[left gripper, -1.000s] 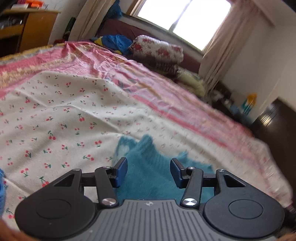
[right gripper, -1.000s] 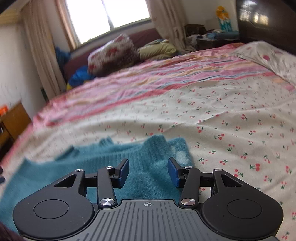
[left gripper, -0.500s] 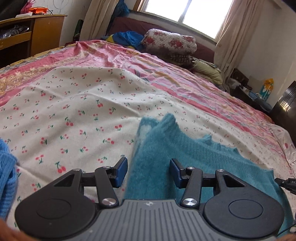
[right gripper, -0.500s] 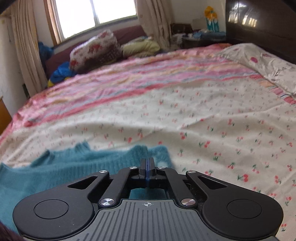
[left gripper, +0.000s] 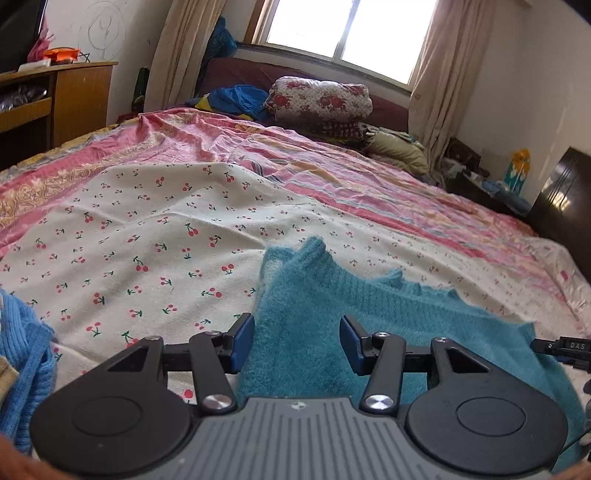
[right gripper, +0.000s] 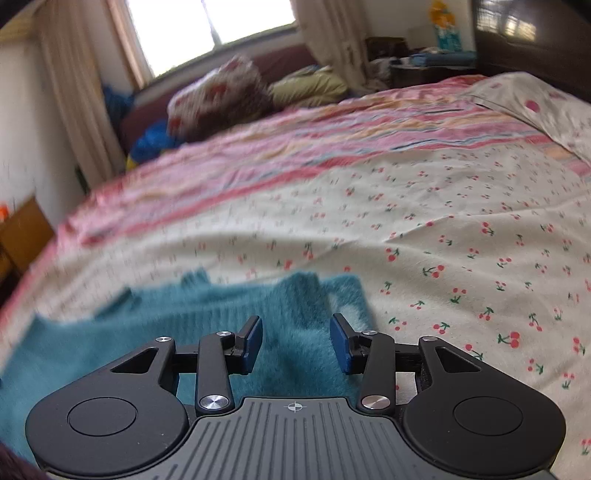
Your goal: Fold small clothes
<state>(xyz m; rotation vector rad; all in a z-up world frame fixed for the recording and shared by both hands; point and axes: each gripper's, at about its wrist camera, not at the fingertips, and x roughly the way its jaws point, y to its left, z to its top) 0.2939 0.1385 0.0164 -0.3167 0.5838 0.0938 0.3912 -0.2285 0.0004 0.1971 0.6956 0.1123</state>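
A teal sweater (left gripper: 343,332) is spread on a cherry-print bedsheet (left gripper: 147,229), beneath and ahead of the left gripper (left gripper: 297,341) and right gripper (right gripper: 295,341), both held agape and empty. Beyond, a curtained window (left gripper: 347,33) is seen.

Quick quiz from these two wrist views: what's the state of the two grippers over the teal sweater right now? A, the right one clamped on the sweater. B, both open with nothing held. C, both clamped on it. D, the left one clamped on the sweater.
B: the left gripper and the right gripper each show a wide gap between their blue pads, with the teal sweater lying flat on the bedsheet beneath them.
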